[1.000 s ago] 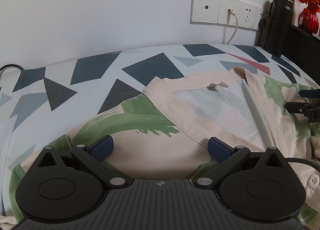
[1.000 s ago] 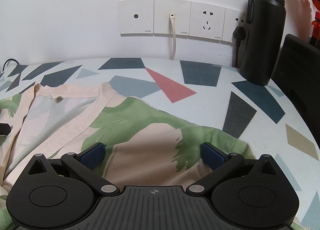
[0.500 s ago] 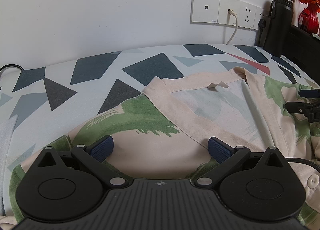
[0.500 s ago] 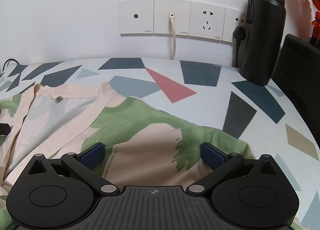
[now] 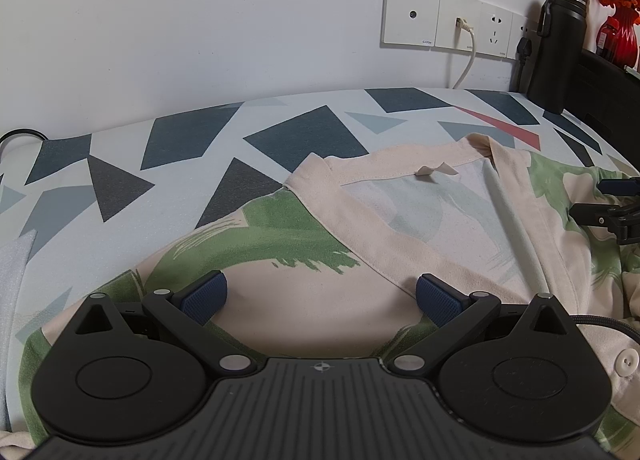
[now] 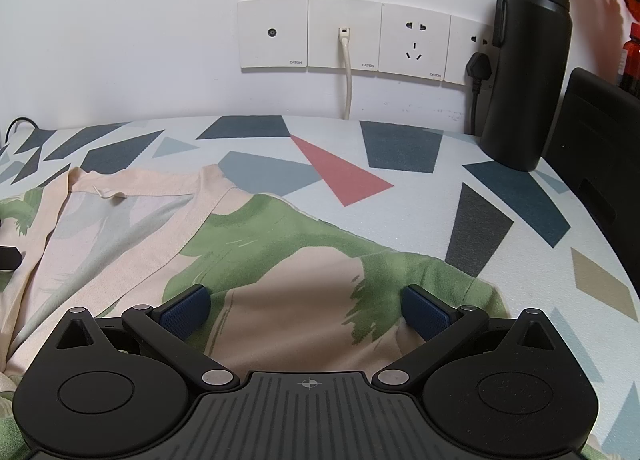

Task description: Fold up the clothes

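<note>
Cloth fills the nearest part of both wrist views: a cream shirt with green brush-stroke print point(image 5: 280, 244) lies spread, front open, on the patterned surface point(image 6: 400, 148), neckline toward the wall. The left gripper point(image 5: 320, 296) hovers low over the shirt's left shoulder area, jaws spread wide, nothing between them. The right gripper point(image 6: 304, 304) sits likewise over the right shoulder, wide open and holding nothing; whether either set of pads touches the fabric cannot be told.

By my reading, folding has not begun: this is the positioning step before the first grasp. The next move likely calls for both grippers to pinch fabric at matching points near the shoulders, taking only the intended layers, so the fold comes over evenly.

Farther on, the surface has a white cover with dark, grey and red triangles. At its far right corner stands a black bottle point(image 6: 528, 60); wall sockets point(image 6: 352, 36) with a white cable point(image 6: 348, 76) line the white wall. Orange flowers in a red vase point(image 5: 618, 0) sit beyond.
</note>
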